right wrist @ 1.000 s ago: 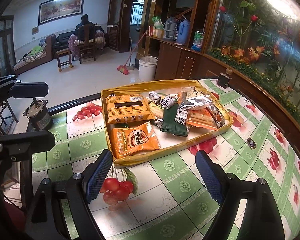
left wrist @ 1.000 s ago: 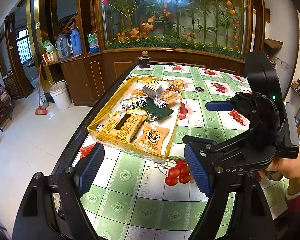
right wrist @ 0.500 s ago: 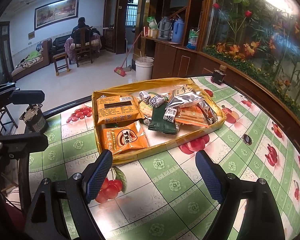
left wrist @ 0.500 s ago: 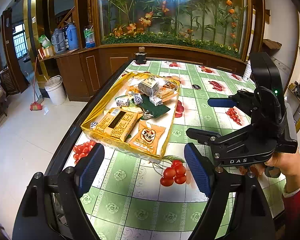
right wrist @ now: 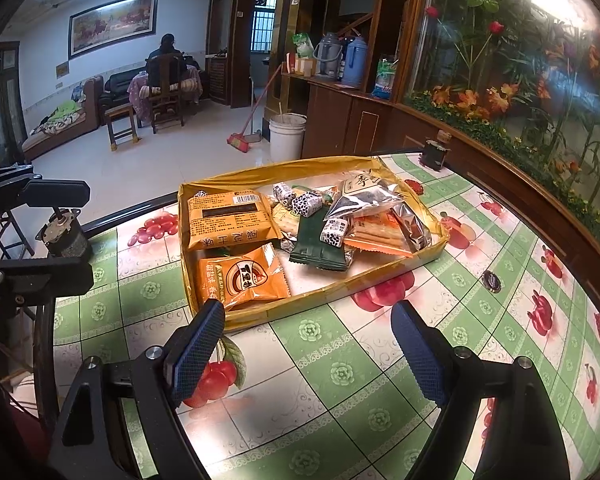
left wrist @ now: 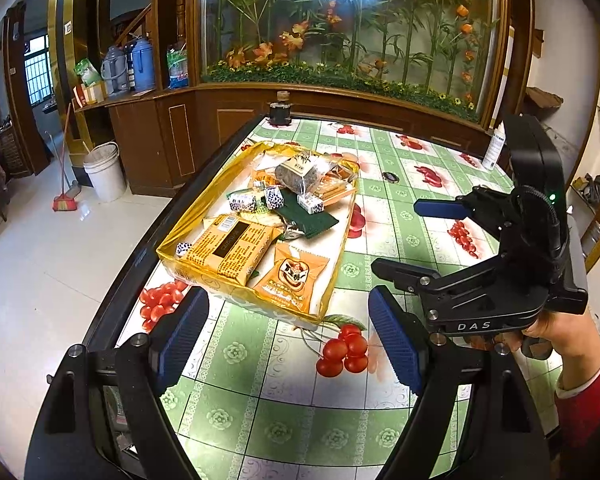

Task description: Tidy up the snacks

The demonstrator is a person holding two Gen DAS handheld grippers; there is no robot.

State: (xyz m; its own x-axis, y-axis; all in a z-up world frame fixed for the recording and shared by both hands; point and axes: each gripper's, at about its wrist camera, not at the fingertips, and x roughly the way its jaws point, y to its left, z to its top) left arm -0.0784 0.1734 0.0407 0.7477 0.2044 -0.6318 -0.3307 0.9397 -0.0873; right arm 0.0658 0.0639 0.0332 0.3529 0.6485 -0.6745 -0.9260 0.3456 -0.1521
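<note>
Both grippers, left gripper point(left wrist: 288, 336) and right gripper point(right wrist: 312, 352), have retreated from the tray point(right wrist: 340, 288), jaws apart, empty.

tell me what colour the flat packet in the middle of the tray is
Dark green packet, plain with no visible print, lying in the yellow tray. The right wrist view shows it best.

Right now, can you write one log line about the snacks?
left hand-held gripper: open, empty | right hand-held gripper: open, empty | snacks: all in tray | nothing grasped
</note>
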